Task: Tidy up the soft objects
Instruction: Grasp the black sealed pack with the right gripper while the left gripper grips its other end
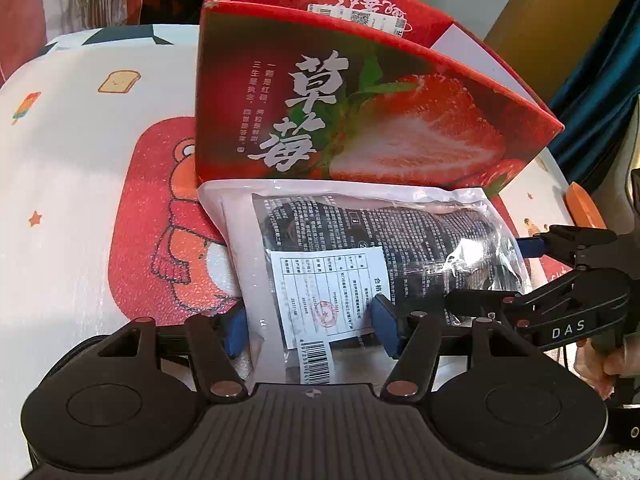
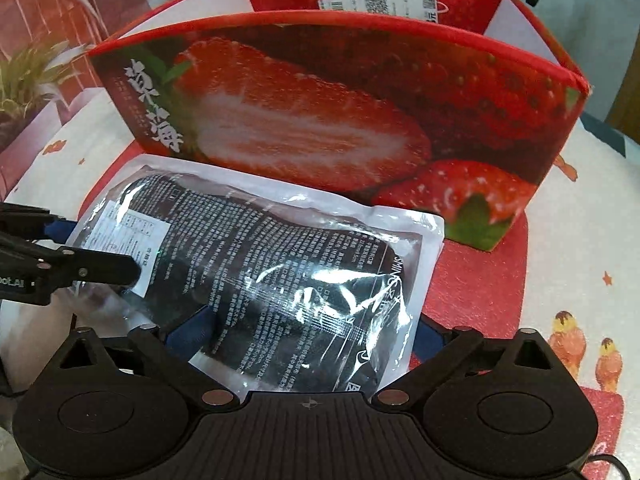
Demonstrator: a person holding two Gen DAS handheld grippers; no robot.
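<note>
The left gripper [image 1: 312, 330] has its blue pads on both sides of one end of a clear plastic bag [image 1: 360, 256] with a dark soft thing inside. I cannot tell if they squeeze it. The bag lies on a red bear mat [image 1: 160, 220], touching the front of the open strawberry box [image 1: 360, 120]. At the bag's other end, the right gripper [image 2: 312, 336] is spread wide around it

1. We see the plastic packet [image 1: 360, 256] lying flat on the mat [image 1: 152, 220], its far edge touching the box.
2. The open box [image 2: 340, 120] stands upright directly behind it.
3. The mat lies on the tablecloth [image 1: 60, 160], under packet and box.
4. Our left gripper [image 1: 312, 330] straddles the packet's left end, our right gripper [image 2: 312, 334] its right end.
</note>
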